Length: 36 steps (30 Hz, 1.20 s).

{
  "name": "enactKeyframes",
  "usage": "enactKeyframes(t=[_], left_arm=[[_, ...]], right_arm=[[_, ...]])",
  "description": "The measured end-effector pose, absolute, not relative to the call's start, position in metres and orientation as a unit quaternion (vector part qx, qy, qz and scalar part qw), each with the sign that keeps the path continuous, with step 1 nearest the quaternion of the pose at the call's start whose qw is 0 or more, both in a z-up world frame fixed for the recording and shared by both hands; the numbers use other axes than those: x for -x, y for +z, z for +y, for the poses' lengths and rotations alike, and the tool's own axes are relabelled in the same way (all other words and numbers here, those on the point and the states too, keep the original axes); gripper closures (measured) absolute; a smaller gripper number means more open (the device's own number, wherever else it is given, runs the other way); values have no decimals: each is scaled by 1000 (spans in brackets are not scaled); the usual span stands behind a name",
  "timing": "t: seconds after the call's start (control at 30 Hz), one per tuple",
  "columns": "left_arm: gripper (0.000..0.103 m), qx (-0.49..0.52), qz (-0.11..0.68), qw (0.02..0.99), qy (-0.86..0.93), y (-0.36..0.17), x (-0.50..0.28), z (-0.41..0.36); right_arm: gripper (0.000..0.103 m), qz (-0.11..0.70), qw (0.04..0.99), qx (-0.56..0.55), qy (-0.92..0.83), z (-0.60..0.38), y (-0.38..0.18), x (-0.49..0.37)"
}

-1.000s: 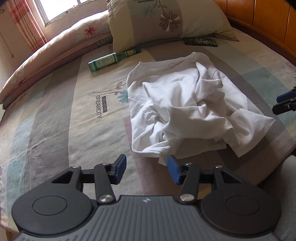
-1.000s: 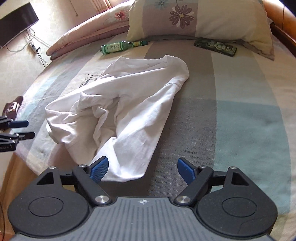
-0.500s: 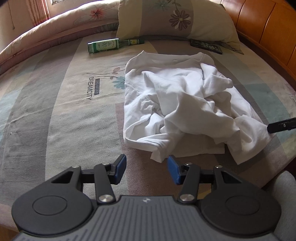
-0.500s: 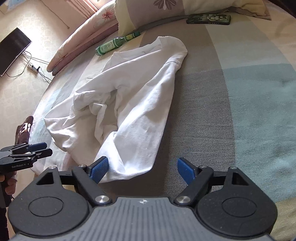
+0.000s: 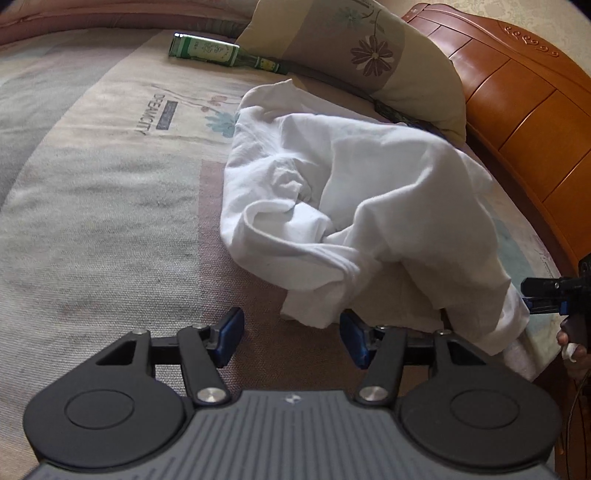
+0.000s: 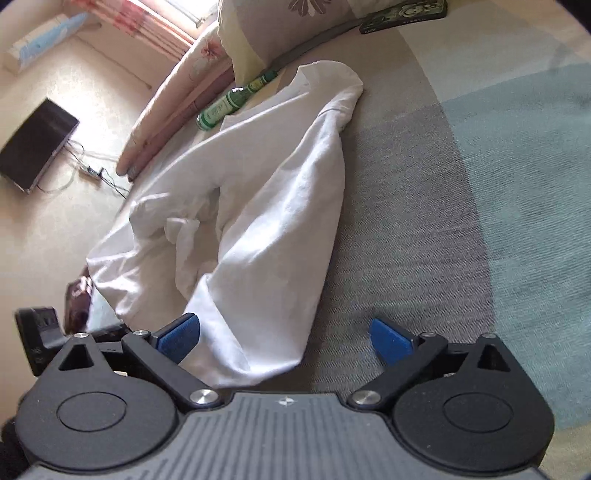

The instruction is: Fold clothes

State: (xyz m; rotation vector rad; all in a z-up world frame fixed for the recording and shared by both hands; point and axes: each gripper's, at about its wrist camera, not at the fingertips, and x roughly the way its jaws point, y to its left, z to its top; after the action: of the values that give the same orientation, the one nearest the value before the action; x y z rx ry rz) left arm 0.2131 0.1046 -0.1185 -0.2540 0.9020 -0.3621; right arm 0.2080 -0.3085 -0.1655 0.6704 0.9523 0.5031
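A crumpled white shirt (image 5: 354,206) lies on the bed, also seen as the white shirt (image 6: 258,229) in the right wrist view. My left gripper (image 5: 291,334) is open, low over the bedspread, with a hanging corner of the shirt just ahead between its blue pads. My right gripper (image 6: 286,338) is open too, and the shirt's near hem lies between its fingers, against the left pad. The right gripper (image 5: 546,291) shows at the right edge of the left wrist view, beside the shirt's lower corner. Part of the left gripper's body (image 6: 40,332) peeks in at the left.
A green glass bottle (image 5: 218,53) lies near the flowered pillow (image 5: 369,55). A wooden headboard (image 5: 524,110) runs along the right. A dark flat case (image 6: 402,14) lies by the pillow. A dark screen (image 6: 35,144) and cables lie on the floor past the bed's edge.
Both grippers have dropped lower and closer to the shirt's near edge. Both views have tilted. The right gripper's fingers now straddle the hem; both stay open.
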Motion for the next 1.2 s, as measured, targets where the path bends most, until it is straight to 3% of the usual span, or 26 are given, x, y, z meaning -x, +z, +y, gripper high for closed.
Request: enactKeyframes(t=[0.17,0.37,0.43,0.57,0.77,0.87,0.97,1.2], left_arm=[[44,135,420,875,-199,-122,-224,111],[43,119,413,878,-211,-120,-230,107],[42,128,406,878,-218,-123,-228,111],[40,152,395,877,-230,-127,-227,120],[40,157,402,873,-226,-125,-236,118],[40,146,401,876,-223,-125,-234,116],[40,135,393,881,-225,-126,-230,115],[40,99,412,879,-219,-119,-235,104]], right_arm=[[0,408,776,-414,244,-317,-181,-234],[1,402,789,-386,260,-291,-177,-257],[9,400,791,-381,263,-291,-178,-252],[36,388,786,-409,254,-305,-188,-237],[56,385,776,-442,232,-312,-198,-244],[101,381,775,-458,211,-316,-213,-246],[101,366,771,-477,210,-325,-221,-234],[98,390,841,-351,131,-341,-171,-248]])
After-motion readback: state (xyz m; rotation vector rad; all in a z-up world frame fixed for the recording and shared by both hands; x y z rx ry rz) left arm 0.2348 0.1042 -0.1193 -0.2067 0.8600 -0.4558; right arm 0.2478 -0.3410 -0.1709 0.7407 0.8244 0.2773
